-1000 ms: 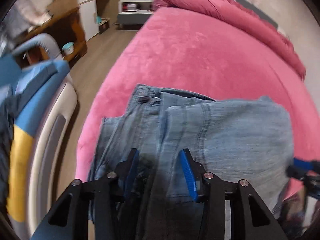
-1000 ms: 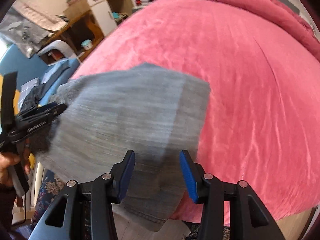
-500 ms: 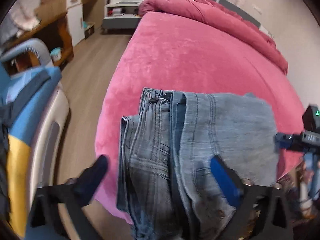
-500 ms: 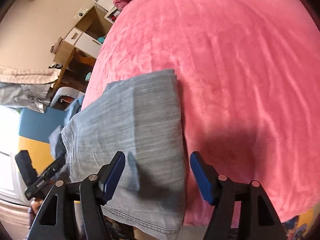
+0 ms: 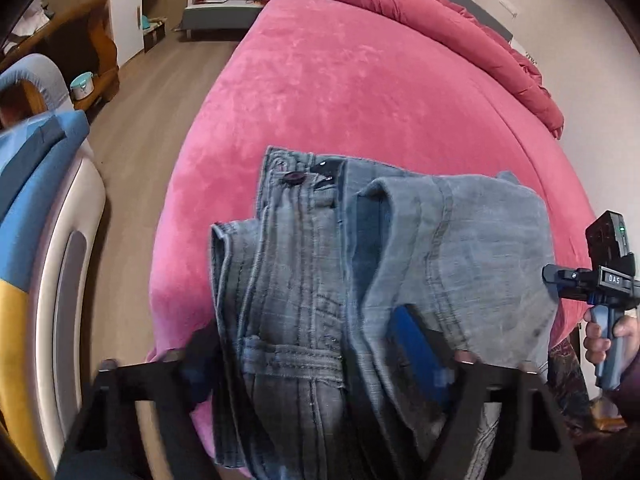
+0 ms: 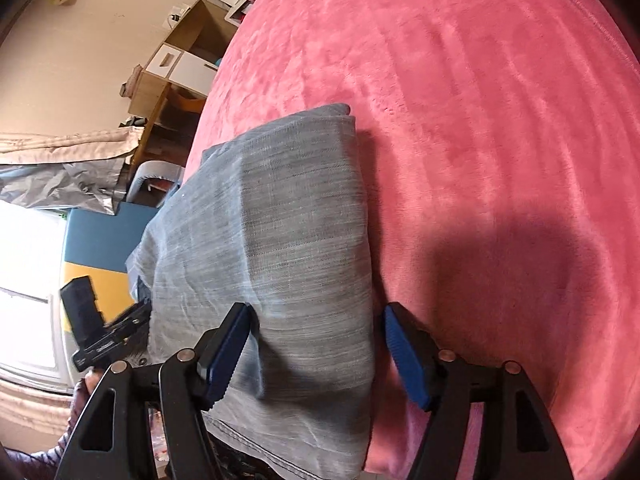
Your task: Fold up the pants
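Folded grey-blue jeans (image 5: 360, 280) lie in a stack at the near edge of the pink bed (image 5: 340, 80), waistband button on top. My left gripper (image 5: 308, 356) is open, its fingers wide apart around the near end of the stack; the left finger is partly hidden by denim. In the right wrist view the jeans (image 6: 280, 240) show their smooth folded side. My right gripper (image 6: 316, 348) is open, straddling the stack's near right corner without pinching it. The right gripper also shows in the left wrist view (image 5: 592, 280), and the left gripper shows at the left of the right wrist view (image 6: 104, 332).
A pink duvet (image 5: 420, 8) is bunched along the bed's far side. Wooden floor (image 5: 132, 152) runs left of the bed. A blue, yellow and white padded chair (image 5: 44, 220) stands close on the left. A wooden desk and white cabinet (image 5: 120, 12) stand at the far left.
Both grippers have opened and let go of the jeans. The folded stack has come down to rest on the bed. The right gripper has tilted and drawn back slightly.
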